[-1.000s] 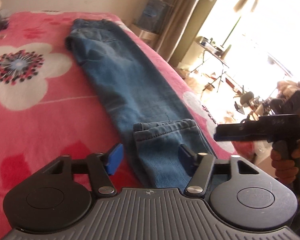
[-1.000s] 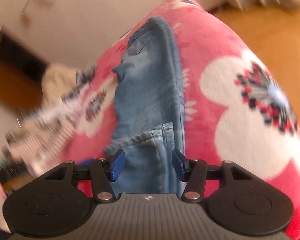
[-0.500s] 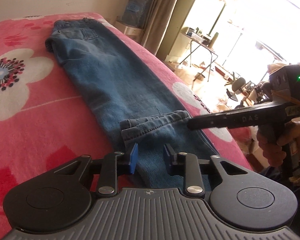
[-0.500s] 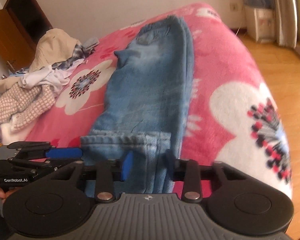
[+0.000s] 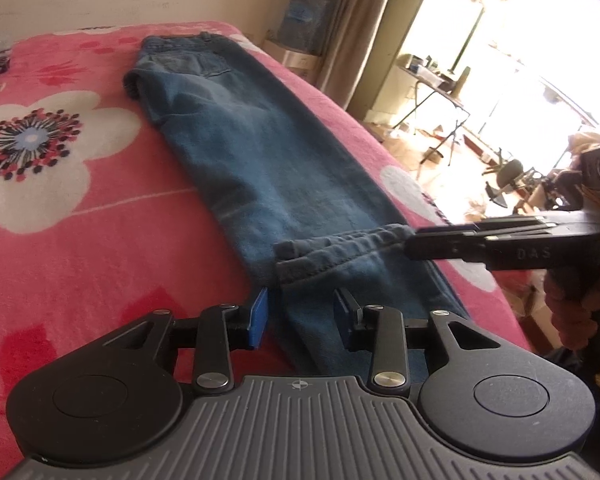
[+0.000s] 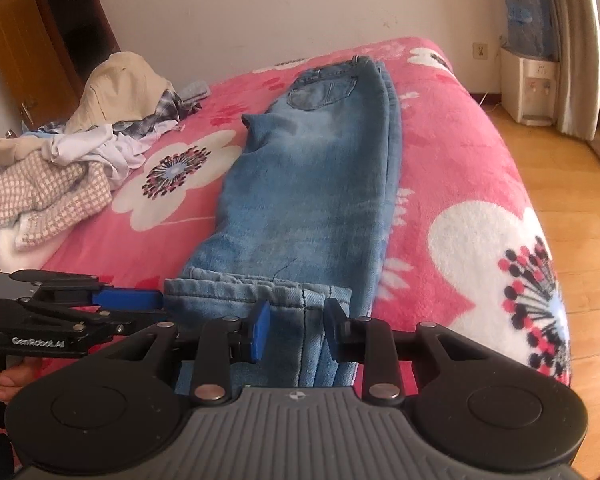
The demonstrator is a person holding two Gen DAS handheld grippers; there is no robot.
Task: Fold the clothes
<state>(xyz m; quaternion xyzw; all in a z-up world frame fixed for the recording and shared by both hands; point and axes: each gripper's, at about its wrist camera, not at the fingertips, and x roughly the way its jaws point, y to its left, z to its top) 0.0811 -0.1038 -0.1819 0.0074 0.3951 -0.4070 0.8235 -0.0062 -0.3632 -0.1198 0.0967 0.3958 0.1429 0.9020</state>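
The jeans (image 6: 316, 184) lie lengthwise on the bed (image 6: 460, 184), legs stacked, cuffs at the near edge. The left gripper (image 5: 300, 314) and right gripper (image 6: 294, 326) are both partly open and empty, each straddling a cuff corner, probably to pinch the hem together. A pink flowered blanket covers the bed; a clothes pile (image 6: 72, 152) sits aside; wooden floor (image 6: 560, 152).

Open left tongs (image 5: 300, 314) straddle folded jeans (image 5: 260, 160).

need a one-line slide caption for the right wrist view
Right gripper, jaws open, straddles the hem of folded jeans on a pink floral blanket; left gripper reaches in beside it.
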